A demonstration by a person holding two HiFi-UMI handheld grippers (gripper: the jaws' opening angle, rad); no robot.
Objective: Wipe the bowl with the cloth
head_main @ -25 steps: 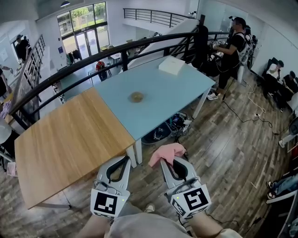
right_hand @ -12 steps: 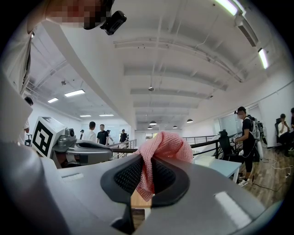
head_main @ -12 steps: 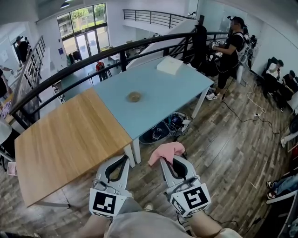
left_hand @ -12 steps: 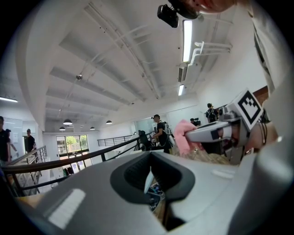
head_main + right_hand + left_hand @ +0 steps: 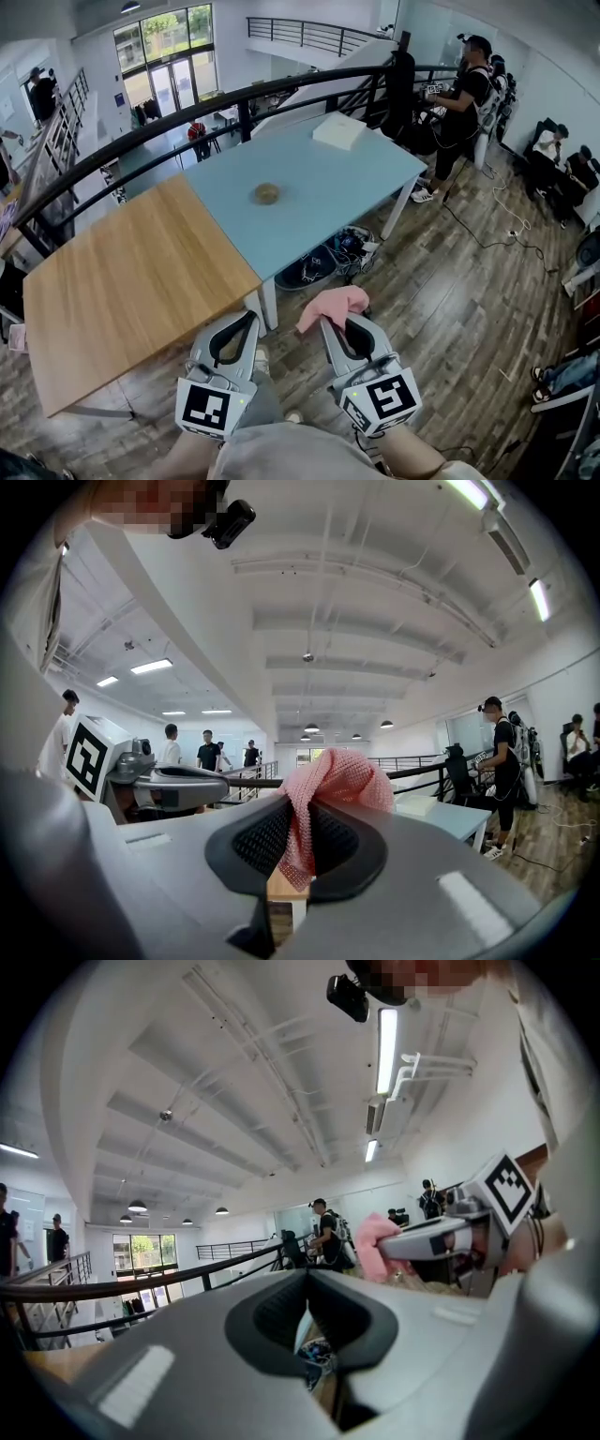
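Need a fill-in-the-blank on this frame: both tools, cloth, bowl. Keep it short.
1. The right tool is shut on the pink ____.
2. The left tool is shut and holds ____.
3. The bowl stands on the table with the ____ top, not on the wooden table.
Missing words: cloth; nothing; blue.

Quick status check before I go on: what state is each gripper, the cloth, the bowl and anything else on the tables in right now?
Left gripper: jaws together, nothing between them.
Right gripper: shut on the cloth.
Pink cloth: pinched in the right jaws, bunched above them, held off the tables.
Bowl: resting on the blue table, untouched, well apart from both grippers.
White box: lying flat near the blue table's far corner.
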